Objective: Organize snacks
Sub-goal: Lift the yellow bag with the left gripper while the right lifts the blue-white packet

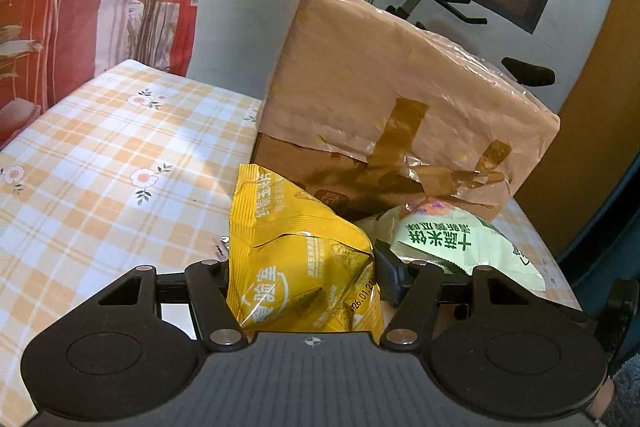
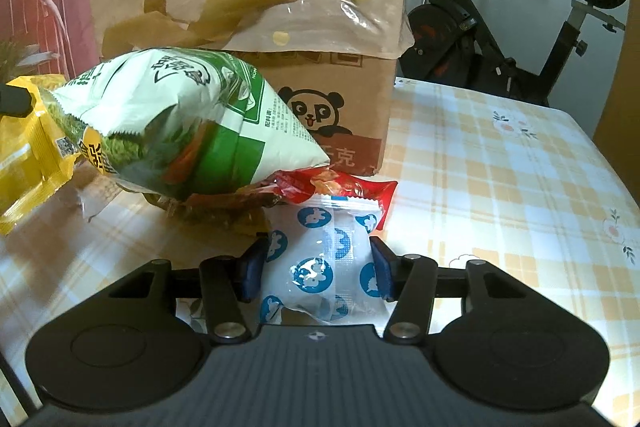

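My left gripper (image 1: 306, 273) is shut on a yellow snack bag (image 1: 296, 251), which stands between its fingers in front of the cardboard box (image 1: 384, 115). The yellow bag also shows at the left edge of the right wrist view (image 2: 24, 163). My right gripper (image 2: 318, 267) is shut on a white packet with blue round prints (image 2: 320, 263). A green and white snack bag (image 2: 188, 123) lies just ahead, on top of a red packet (image 2: 340, 187). The green bag shows to the right of the yellow one in the left wrist view (image 1: 452, 243).
The table has a yellow checked cloth with flowers (image 1: 100, 155), also seen on the right in the right wrist view (image 2: 500, 187). The taped box has a panda print (image 2: 316, 111). An exercise bike (image 2: 500, 39) stands behind the table.
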The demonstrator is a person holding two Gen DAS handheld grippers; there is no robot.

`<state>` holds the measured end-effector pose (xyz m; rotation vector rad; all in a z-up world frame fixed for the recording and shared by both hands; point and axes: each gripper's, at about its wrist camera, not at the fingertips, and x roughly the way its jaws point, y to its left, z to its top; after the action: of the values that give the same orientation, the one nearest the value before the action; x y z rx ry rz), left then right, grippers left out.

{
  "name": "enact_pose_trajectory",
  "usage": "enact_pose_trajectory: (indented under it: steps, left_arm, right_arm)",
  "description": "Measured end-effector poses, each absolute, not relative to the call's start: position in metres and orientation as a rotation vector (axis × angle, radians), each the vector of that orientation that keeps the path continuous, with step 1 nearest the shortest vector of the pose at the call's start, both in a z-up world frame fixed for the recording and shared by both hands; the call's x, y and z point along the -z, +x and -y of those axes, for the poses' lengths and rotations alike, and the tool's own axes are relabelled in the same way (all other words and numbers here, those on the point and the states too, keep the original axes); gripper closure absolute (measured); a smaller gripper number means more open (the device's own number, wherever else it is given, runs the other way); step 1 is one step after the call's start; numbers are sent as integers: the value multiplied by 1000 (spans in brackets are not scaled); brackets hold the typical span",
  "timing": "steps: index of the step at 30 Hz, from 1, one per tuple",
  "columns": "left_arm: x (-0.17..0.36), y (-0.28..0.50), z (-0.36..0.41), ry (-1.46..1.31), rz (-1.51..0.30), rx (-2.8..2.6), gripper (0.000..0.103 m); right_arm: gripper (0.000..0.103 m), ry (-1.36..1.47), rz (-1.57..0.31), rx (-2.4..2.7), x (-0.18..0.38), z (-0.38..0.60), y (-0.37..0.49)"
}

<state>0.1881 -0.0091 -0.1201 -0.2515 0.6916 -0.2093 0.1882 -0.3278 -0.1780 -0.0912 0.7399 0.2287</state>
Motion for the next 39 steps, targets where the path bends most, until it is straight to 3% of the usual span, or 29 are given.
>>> enact_pose_trajectory:
  steps: [28,39]
  left_arm:
    - [106,184,-5,-270,-621,88,38]
    - [67,180,-15,-235,-459,54,38]
  right_arm:
    - [53,18,-663,-62,151,359,170]
    - [53,25,-543,-60,107,364,172]
